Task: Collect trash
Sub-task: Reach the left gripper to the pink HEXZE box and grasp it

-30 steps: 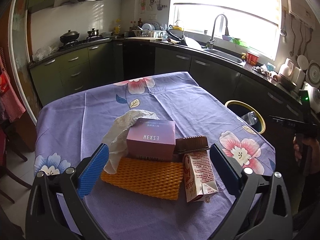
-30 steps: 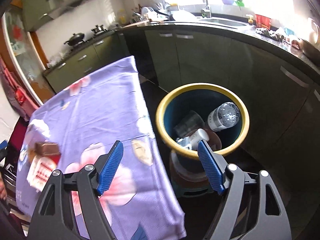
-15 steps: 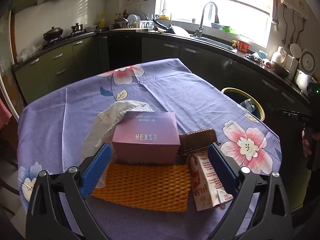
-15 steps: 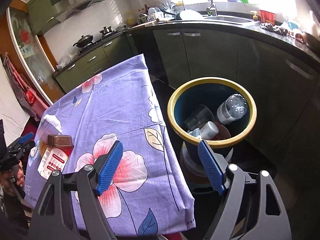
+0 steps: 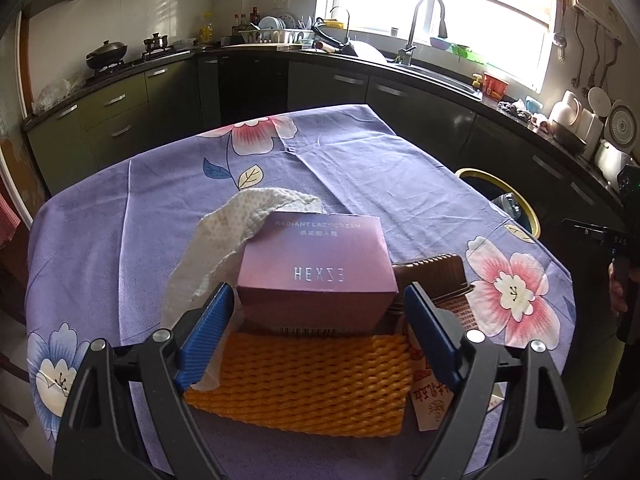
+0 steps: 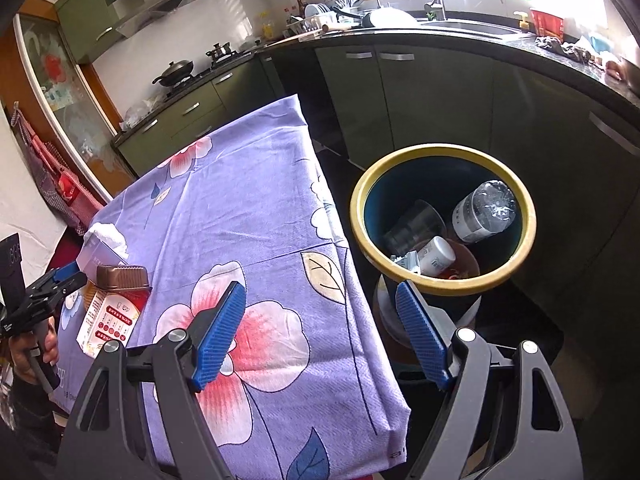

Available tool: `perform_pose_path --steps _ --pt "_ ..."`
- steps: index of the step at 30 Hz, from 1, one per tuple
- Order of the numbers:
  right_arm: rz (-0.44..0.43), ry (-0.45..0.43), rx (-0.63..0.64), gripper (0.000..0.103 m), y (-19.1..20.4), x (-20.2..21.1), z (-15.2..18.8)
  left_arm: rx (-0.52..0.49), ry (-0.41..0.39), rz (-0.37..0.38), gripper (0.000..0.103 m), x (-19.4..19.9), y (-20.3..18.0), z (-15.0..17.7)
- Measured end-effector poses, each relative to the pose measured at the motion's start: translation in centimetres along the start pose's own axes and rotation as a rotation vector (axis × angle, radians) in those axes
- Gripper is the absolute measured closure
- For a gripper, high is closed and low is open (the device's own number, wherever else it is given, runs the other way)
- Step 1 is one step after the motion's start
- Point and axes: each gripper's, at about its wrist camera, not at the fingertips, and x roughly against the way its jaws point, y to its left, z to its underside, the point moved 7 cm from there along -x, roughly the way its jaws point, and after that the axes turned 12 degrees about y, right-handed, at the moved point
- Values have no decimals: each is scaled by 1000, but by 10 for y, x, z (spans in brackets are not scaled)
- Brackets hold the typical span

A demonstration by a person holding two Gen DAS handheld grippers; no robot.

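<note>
Trash sits bunched at my near end of the desk [image 5: 360, 168], and I take the pink box [image 5: 316, 264] as my landmark. My left tool [image 5: 316, 332] points down at it with its jaws closing, the blue pads [image 5: 206, 336] flanking the box's near lower corners; I see a sliver of gap on each side, so nothing is gripped. Under the box and toward me lies the orange foam net [image 5: 304, 384]. Draped over the box's far left corner is the white paper towel [image 5: 228, 232]. Just right of the box stands the brown ridged tray [image 5: 436, 280], and below that tray, partly hidden by my right-hand pad, lies the red-and-white carton [image 5: 432, 392].

Well to the right of the box, off the desk's edge, stands the yellow-rimmed bin [image 6: 442, 286] on the floor. My right tool [image 6: 320, 334] hangs wide open and empty between the desk corner and that bin. Inside the bin I see a clear plastic bottle [image 6: 486, 210], a clear cup [image 6: 414, 226] and a small white container [image 6: 436, 254]. From this right view, the box is mostly hidden behind the tray, at the far left.
</note>
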Motion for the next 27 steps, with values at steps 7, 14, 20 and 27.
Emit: perform_pose_path --steps 7,14,20,27 --pt "-6 17 -4 26 0 -10 0 -25 -5 -40 21 -5 0 -5" --pt "-10 26 -6 26 0 -14 -1 -42 17 -49 28 -15 -2 -7" --pt "-11 35 -7 26 0 -19 1 -43 19 -45 28 -22 -3 -10" --pt "-10 29 -7 26 0 -18 1 -11 0 1 30 -9 0 -11"
